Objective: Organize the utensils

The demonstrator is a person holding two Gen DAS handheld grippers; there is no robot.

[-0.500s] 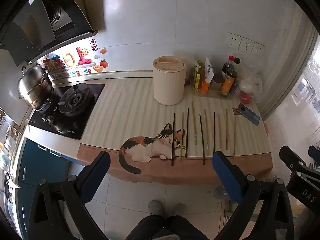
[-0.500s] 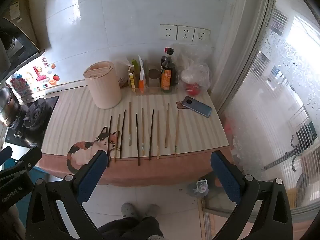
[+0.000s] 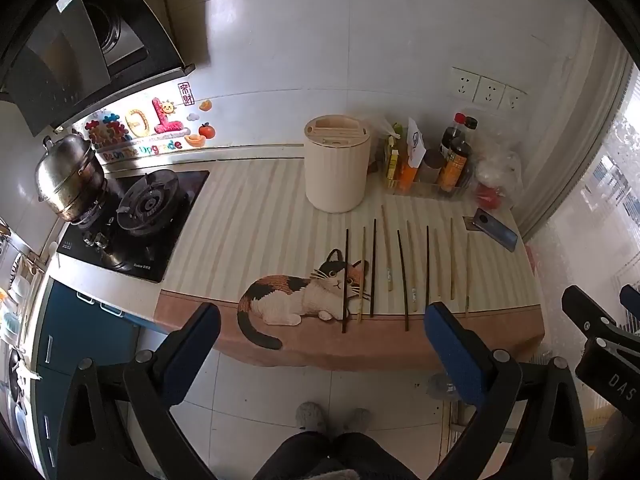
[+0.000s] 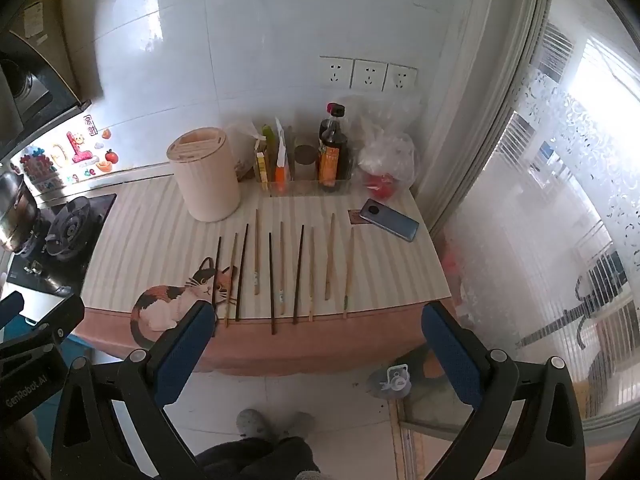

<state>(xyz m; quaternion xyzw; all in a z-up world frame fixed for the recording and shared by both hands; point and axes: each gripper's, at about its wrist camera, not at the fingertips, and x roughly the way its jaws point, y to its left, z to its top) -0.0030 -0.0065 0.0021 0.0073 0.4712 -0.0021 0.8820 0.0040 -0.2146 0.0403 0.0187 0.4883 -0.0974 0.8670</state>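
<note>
Comparing against half a second back and finding pretty much nothing new, lol.

Going left to right: pot [image 3: 68, 176] sitting on the left burner of the stove [image 3: 148, 204], untouched. Then the cat mat [image 3: 280, 300] spread over the counter, same spot. Cream holder [image 3: 338, 164] standing upright toward the back, slots on top, nothing poking out as far as can be told. Chopsticks [image 3: 404, 276] laid flat in a row in front of it and off to its right. Dark and pale ones mixed, roughly parallel, not touching, near ends close to the front edge. Leftmost couple lying across the cat's face. No shifting anywhere in that row. Bottles [image 3: 454, 160] by the back wall, phone [image 3: 496, 232] at the far right, apart from the sticks.

Left gripper [image 3: 322, 320]: spread wide, empty, hanging out over the floor short of the counter's front edge. Right gripper [image 4: 318, 316]: same deal, wide apart, holding nothing, also short of the edge. Barely any drift in either view.

So for the task: not started, by the look of it. Probably just sizing up the row before a first pick. Guessing the next move calls for dropping onto one stick and carrying it to the holder. Thin sticks flat on a mat, so likely fiddly to pinch and easy to knock into the neighbours.
</note>
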